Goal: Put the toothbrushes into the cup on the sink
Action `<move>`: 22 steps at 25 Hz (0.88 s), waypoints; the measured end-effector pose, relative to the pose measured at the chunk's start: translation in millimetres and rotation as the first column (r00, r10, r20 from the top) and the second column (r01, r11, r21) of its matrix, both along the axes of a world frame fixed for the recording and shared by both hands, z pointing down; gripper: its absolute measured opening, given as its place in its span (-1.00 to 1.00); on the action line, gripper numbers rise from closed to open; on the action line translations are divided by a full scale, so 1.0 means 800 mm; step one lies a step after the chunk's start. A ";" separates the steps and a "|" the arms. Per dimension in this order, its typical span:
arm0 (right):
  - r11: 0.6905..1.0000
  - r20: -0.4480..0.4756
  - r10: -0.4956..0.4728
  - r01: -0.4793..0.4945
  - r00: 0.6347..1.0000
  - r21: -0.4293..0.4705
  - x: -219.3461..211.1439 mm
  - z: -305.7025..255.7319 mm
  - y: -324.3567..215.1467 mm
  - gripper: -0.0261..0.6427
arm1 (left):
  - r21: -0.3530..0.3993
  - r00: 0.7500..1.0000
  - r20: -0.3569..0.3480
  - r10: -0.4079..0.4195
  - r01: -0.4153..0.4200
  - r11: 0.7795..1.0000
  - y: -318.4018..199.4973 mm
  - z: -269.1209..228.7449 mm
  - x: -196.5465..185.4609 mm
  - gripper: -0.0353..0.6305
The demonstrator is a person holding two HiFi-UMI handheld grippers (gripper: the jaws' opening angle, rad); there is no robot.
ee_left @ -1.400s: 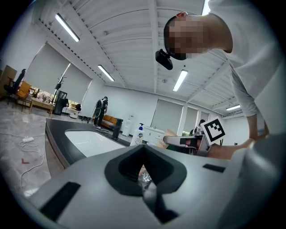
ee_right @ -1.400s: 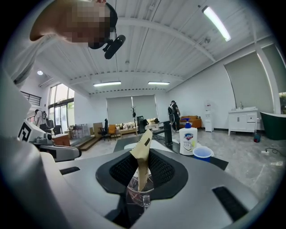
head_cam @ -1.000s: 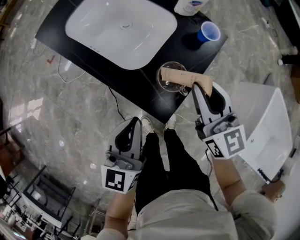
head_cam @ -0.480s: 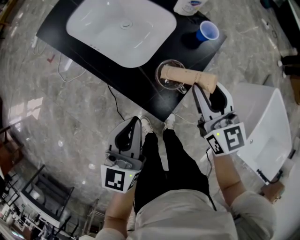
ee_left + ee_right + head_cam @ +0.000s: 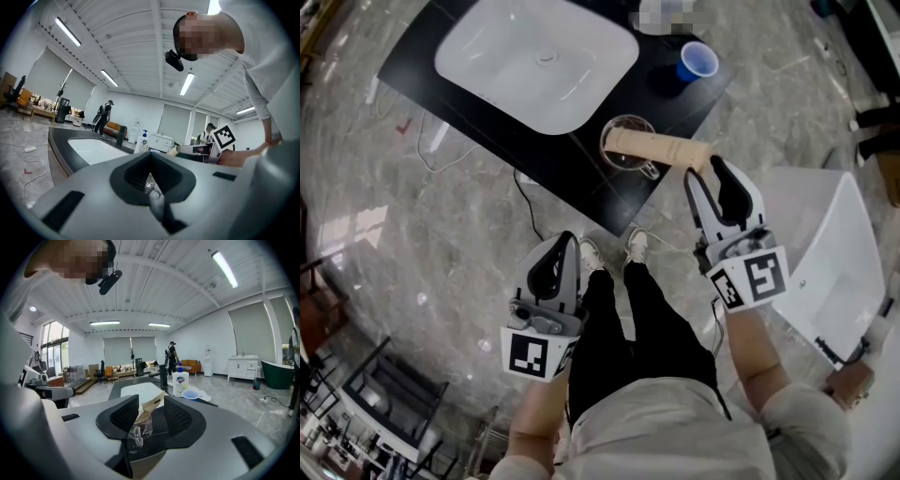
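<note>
A tan paper-wrapped toothbrush (image 5: pixel 661 148) rests with one end in the clear glass cup (image 5: pixel 623 150) on the black counter (image 5: pixel 675 103). Its other end sticks out between the fingertips of my right gripper (image 5: pixel 703 171). That gripper's jaws are opening, and in the right gripper view the toothbrush wrapper (image 5: pixel 149 406) stands free between the ribbed pads (image 5: pixel 125 414) above the glass cup (image 5: pixel 138 430). My left gripper (image 5: pixel 565 242) hangs over the floor near the person's legs. It is shut and empty, its jaws meeting in the left gripper view (image 5: pixel 150 176).
A white basin (image 5: pixel 534 61) fills the counter's left part. A blue cup (image 5: pixel 697 61) and a soap bottle (image 5: pixel 179 382) stand at the far end. A white tub (image 5: pixel 830 253) sits on the marble floor to the right. A cable (image 5: pixel 525 192) trails below the counter.
My right gripper's jaws have spread apart and let go of the wrapped toothbrush, which now leans in the glass cup. The left gripper has stayed where it was.
</note>
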State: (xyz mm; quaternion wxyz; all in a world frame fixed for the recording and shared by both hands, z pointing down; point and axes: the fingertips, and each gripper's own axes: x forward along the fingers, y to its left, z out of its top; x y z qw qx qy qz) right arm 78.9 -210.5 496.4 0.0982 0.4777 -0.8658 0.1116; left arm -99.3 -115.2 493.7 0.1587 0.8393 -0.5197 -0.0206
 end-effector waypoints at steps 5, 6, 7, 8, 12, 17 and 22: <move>1.000 -0.018 0.018 -0.018 1.000 0.008 0.010 -0.018 0.014 -0.40 | 0.031 1.000 0.004 -0.002 0.002 1.000 0.009 -0.022 0.008 -0.88; 1.000 -0.020 0.020 -0.020 1.000 0.011 0.011 -0.023 0.016 -0.40 | 0.040 1.000 0.004 -0.005 0.005 0.999 0.010 -0.027 0.009 -0.88; 1.000 -0.021 0.021 -0.020 1.000 0.015 0.012 -0.028 0.019 -0.40 | 0.048 1.000 0.003 -0.009 0.008 0.999 0.012 -0.032 0.010 -0.88; 1.000 -0.021 0.020 -0.020 1.000 0.016 0.013 -0.032 0.023 -0.40 | 0.054 1.000 0.002 -0.013 0.013 0.998 0.014 -0.037 0.010 -0.88; 1.000 -0.013 0.014 -0.014 1.000 0.005 0.015 -0.055 0.041 -0.41 | 0.073 1.000 0.006 -0.027 0.027 0.997 0.026 -0.061 0.011 -0.88; 0.999 0.012 0.052 -0.053 0.999 0.010 0.031 -0.089 0.058 -0.49 | 0.127 0.999 0.036 -0.041 0.036 0.991 0.038 -0.100 0.010 -0.88; 0.996 0.005 0.081 -0.081 0.997 0.039 0.052 -0.124 0.072 -0.58 | 0.161 0.998 0.048 -0.044 0.036 0.986 0.054 -0.132 0.014 -0.88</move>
